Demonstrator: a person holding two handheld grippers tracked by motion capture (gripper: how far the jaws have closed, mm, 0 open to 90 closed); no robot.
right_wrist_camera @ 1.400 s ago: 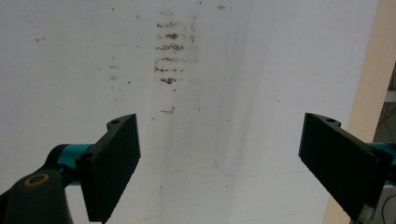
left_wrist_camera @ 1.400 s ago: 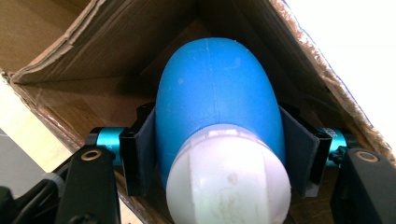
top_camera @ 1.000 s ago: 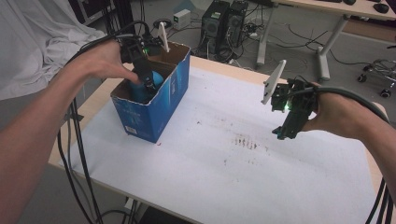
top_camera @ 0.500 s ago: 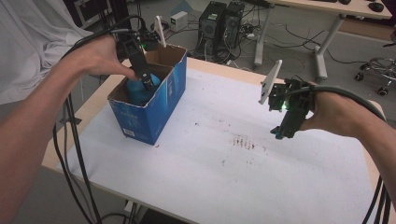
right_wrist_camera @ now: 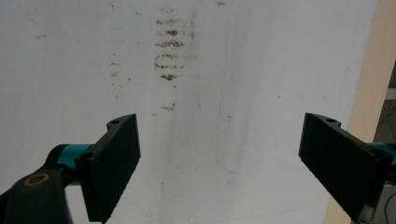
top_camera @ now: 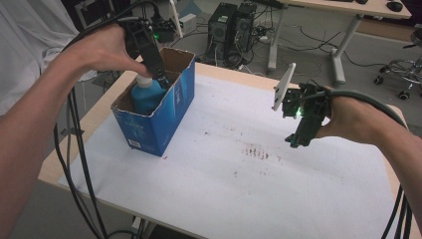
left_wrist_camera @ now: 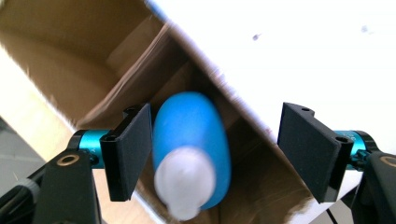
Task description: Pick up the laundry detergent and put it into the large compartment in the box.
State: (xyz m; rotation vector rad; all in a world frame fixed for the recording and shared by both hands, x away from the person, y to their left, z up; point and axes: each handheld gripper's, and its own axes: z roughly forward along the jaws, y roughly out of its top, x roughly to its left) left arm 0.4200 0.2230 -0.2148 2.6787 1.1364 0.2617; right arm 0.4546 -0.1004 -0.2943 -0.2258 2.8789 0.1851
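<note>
A blue bottle [top_camera: 147, 97] with a white cap stands inside an open blue cardboard box [top_camera: 166, 119] at the table's left. My left gripper [top_camera: 158, 74] points down into the box just above the bottle. In the left gripper view the bottle [left_wrist_camera: 194, 130] lies between the wide-apart jaws of my left gripper [left_wrist_camera: 217, 123], close against the left jaw and well clear of the right one; brown box walls [left_wrist_camera: 70, 60] surround it. My right gripper [top_camera: 298, 137] hovers open over the table's right half. In its own view, my right gripper [right_wrist_camera: 219, 135] has nothing between its jaws.
White paper [top_camera: 234, 189] covers the table and carries brown smudges [top_camera: 256, 152]; the same smudges [right_wrist_camera: 170, 51] lie ahead of the right jaws. The wooden table edge [right_wrist_camera: 373, 84] runs along the right. Computer towers [top_camera: 234, 25], a desk and a chair [top_camera: 405, 69] stand beyond.
The left gripper has risen a little in the box, and the bottle under it shows more. The right gripper has stayed open and barely moved.
</note>
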